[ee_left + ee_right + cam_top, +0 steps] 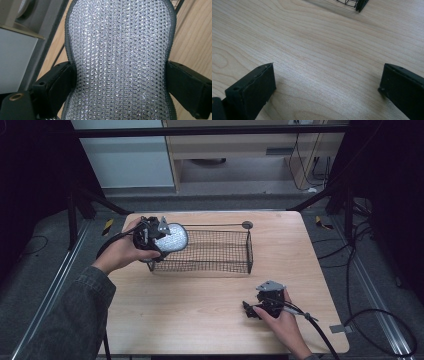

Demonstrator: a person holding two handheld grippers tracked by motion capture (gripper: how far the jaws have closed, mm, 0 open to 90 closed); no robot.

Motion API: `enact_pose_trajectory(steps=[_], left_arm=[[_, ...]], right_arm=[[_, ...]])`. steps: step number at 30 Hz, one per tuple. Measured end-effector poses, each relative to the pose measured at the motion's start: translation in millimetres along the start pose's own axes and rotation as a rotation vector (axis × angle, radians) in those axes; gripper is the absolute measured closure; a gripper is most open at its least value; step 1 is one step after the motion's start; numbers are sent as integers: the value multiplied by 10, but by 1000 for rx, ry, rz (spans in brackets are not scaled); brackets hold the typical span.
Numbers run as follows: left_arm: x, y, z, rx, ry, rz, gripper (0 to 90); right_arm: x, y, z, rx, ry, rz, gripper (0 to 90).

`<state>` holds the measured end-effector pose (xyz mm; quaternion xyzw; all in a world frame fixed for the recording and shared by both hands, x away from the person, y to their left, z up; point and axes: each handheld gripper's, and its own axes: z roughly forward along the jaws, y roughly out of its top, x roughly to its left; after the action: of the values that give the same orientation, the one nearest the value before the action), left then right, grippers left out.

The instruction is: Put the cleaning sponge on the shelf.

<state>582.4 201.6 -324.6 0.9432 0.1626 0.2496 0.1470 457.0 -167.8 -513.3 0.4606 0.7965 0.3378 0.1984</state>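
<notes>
A silvery, sequin-textured oval pouch (171, 238) with a grey edge hangs over the left end of a black wire mesh basket (235, 262). My left gripper (150, 234) is shut on the pouch; in the left gripper view the pouch (120, 60) is pinched at its waist between both black jaws. My right gripper (252, 311) rests low on the wooden table (200, 310) near its front right, held by a hand. In the right gripper view its jaws stand wide apart over bare wood, my right gripper (328, 82) open with nothing between them.
The basket has a long wire handle ending in a round disc (247, 225) at the back. A corner of the basket (357, 3) shows at the top of the right gripper view. Cables (380, 320) lie on the floor to the right.
</notes>
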Motion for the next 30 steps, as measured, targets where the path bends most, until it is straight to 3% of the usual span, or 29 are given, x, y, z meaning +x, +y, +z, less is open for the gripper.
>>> enact_pose_trajectory(steps=[6, 30], left_arm=[[43, 28, 31, 8, 25, 29, 90], [51, 98, 305, 7, 0, 64, 93]], right_arm=[[0, 0, 0, 0, 0, 0, 4], [2, -1, -1, 0, -2, 2, 4]])
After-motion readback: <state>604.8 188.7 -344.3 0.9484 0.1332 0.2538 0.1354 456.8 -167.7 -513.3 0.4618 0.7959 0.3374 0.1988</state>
